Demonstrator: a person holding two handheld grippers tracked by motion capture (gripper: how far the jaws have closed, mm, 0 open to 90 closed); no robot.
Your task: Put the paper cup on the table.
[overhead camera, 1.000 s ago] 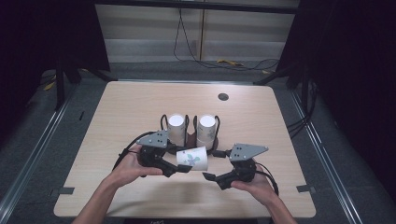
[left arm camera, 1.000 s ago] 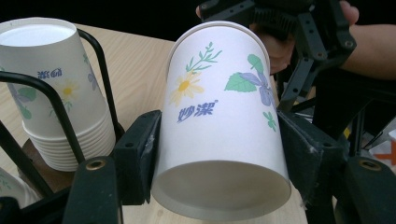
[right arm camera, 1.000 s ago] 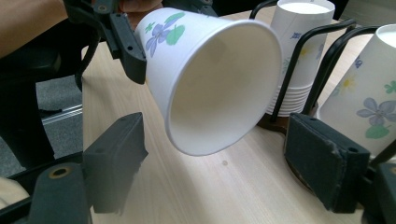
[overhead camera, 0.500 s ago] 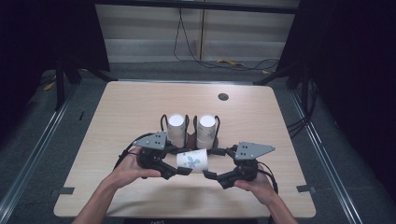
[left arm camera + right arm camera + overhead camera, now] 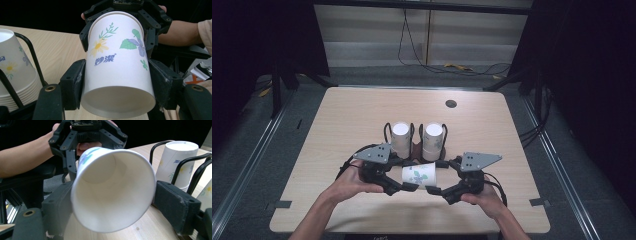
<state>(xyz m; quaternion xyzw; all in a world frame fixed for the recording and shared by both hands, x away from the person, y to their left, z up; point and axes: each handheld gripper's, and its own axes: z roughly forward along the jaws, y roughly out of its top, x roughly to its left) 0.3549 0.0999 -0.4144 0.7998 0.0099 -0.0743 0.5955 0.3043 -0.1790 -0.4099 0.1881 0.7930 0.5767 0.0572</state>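
Count: one loose cup (image 5: 418,175), two upside-down cup stacks in a black wire rack (image 5: 413,131) – left stack (image 5: 400,137), right stack (image 5: 432,139). Two grippers, two hands. One dark round disc (image 5: 451,103) near the table's (image 5: 337,120) far edge.

Cup lies on its side, off the table, between the grippers and just in front of the rack. In the high view its base points to the person's left and its mouth to the right.

Left gripper (image 5: 404,181): jaws pinch the cup's base end, one pad on each side; the left gripper view (image 5: 117,85) shows both pads touching the wall. Left hand (image 5: 349,181) grips it from behind, forearm coming in from the bottom edge, angled inward.

Right gripper (image 5: 439,189): jaws sit either side of the cup's mouth end. In the right gripper view (image 5: 112,195) the left pad meets the rim; the right pad is just beside it, and I can't tell if it touches. Right hand (image 5: 482,192) mirrors the left, angled inward.

Both grippers point at each other, each with its grey plate on top.

Print on the cup: daisy, purple flower, green leaves, blue characters "妙洁". The stacks carry the same flower pattern; their text is too small to read.
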